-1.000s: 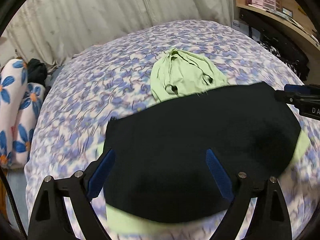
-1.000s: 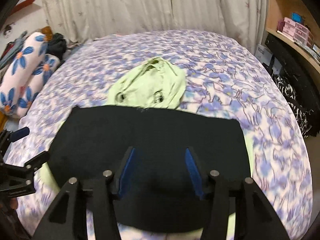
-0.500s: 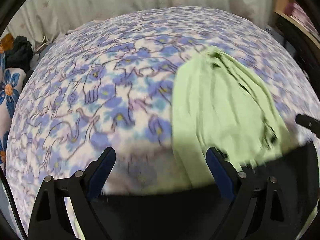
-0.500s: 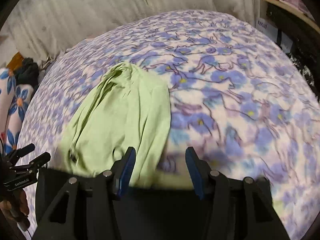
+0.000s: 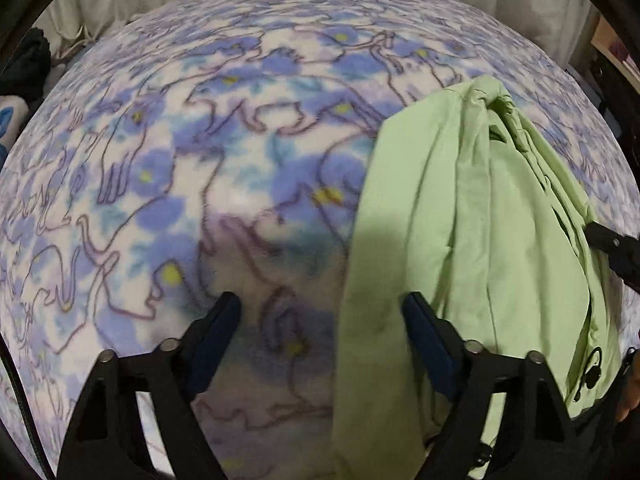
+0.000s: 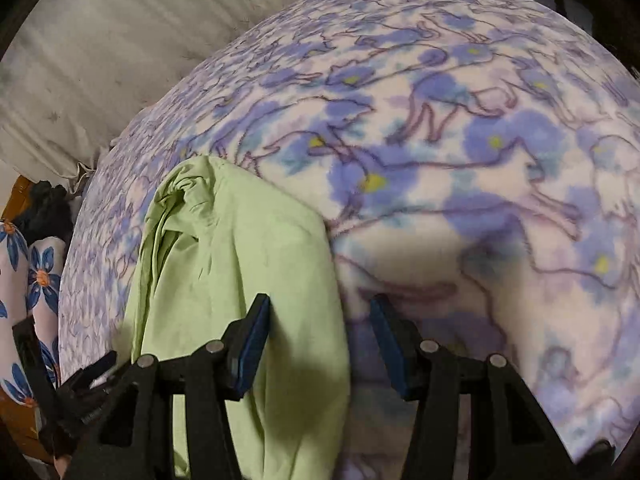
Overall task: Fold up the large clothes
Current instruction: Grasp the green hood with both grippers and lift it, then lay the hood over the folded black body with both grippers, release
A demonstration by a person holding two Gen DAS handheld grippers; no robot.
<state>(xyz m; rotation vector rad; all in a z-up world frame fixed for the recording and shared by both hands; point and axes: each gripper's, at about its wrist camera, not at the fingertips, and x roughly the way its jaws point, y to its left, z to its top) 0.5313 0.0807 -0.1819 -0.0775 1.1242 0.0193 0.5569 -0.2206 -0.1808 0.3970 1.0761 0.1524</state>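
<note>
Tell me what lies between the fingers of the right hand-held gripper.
In the right wrist view, the green garment's edge and bare floral blanket lie between the open right hand-held gripper's fingers.

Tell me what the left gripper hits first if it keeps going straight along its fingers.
Most likely the flower-patterned blanket on the bed. The left gripper has open jaws with nothing between them; the light green garment edge lies under its right finger, so it may brush that too.

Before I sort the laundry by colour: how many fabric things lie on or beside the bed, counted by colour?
Light green garment: 1
Blue-and-purple patterned blanket covering the bed: 1
White cloth with blue flowers, beside the bed: 1
Dark clothing heap, beside the bed: 1
Total: 4
</note>
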